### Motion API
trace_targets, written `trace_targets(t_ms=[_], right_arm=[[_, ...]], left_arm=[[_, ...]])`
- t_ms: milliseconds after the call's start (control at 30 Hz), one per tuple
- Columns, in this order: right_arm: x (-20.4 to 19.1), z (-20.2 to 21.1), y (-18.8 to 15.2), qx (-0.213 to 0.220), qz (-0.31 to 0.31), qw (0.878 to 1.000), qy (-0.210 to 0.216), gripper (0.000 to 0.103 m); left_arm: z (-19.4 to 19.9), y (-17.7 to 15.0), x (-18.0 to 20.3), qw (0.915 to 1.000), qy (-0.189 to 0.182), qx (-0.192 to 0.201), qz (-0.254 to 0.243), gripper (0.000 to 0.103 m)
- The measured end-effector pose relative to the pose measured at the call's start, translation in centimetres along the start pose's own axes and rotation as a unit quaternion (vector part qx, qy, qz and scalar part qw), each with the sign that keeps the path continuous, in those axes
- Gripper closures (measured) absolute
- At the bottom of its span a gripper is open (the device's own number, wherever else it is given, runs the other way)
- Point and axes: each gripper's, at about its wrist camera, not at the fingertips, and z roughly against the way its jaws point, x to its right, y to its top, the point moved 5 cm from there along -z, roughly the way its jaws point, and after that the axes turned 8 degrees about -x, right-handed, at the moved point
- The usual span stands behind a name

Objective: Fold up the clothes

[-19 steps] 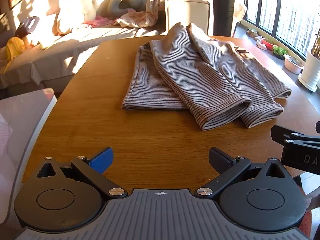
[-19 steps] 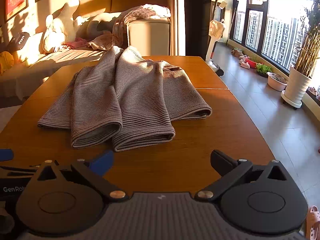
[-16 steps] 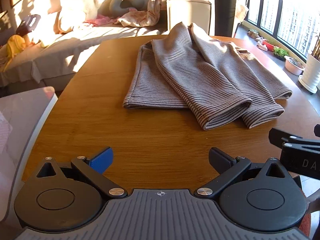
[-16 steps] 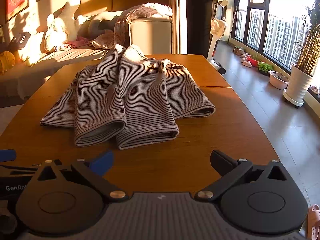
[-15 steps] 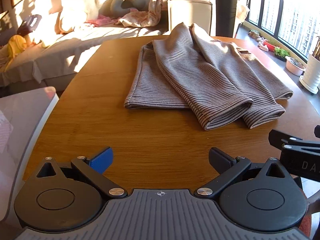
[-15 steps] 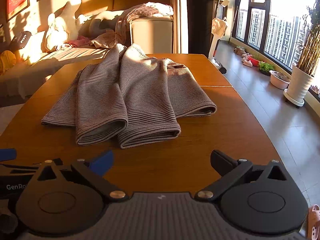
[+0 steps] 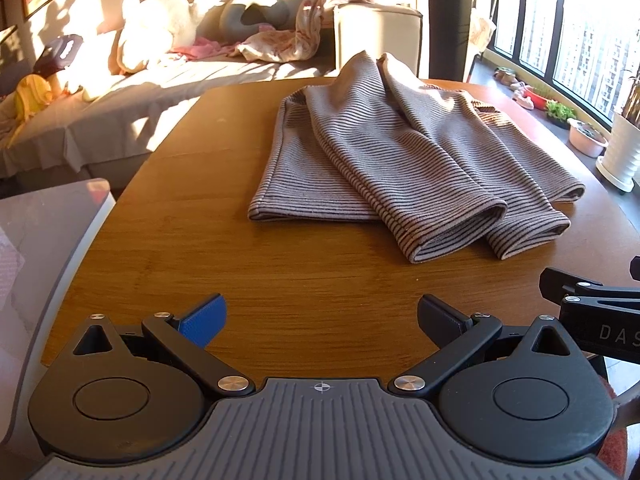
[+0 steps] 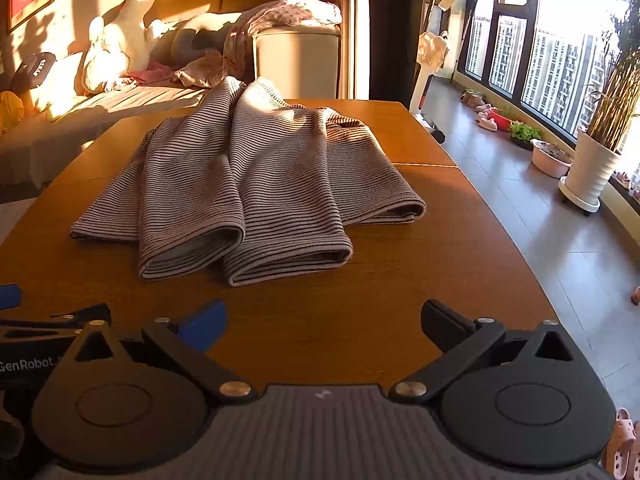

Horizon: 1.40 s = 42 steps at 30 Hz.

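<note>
A striped brown-grey garment [image 7: 404,152] lies on the wooden table [image 7: 200,240], its two sleeves folded over the body with the cuffs pointing at me; it also shows in the right wrist view [image 8: 256,184]. My left gripper [image 7: 322,316] is open and empty above the table's near edge, short of the garment. My right gripper [image 8: 324,320] is open and empty, also short of the cuffs. The right gripper shows at the right edge of the left wrist view [image 7: 592,304].
A sofa [image 7: 140,92] with cushions and loose clothes stands behind the table. A grey-topped surface [image 7: 36,240] is at the left. A potted plant [image 8: 596,160], bowls and windows line the floor on the right.
Both grippers have crept slightly forward toward the garment, which looks a little nearer. The jaws stay open and the garment has not moved.
</note>
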Motion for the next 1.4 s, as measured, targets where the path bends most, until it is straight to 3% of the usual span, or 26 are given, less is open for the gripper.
trace_targets(t_ms=[1067, 1400], right_arm=[[0.0, -0.3, 0.2, -0.001, -0.002, 1.000, 0.007, 0.000], [0.0, -0.9, 0.3, 0.010, -0.003, 0.999, 0.036, 0.000]], left_arm=[[-0.5, 0.0, -0.5, 0.9996, -0.016, -0.019, 0.013, 0.000], [-0.7, 0.2, 0.2, 0.9999, -0.009, -0.005, -0.007, 0.000]])
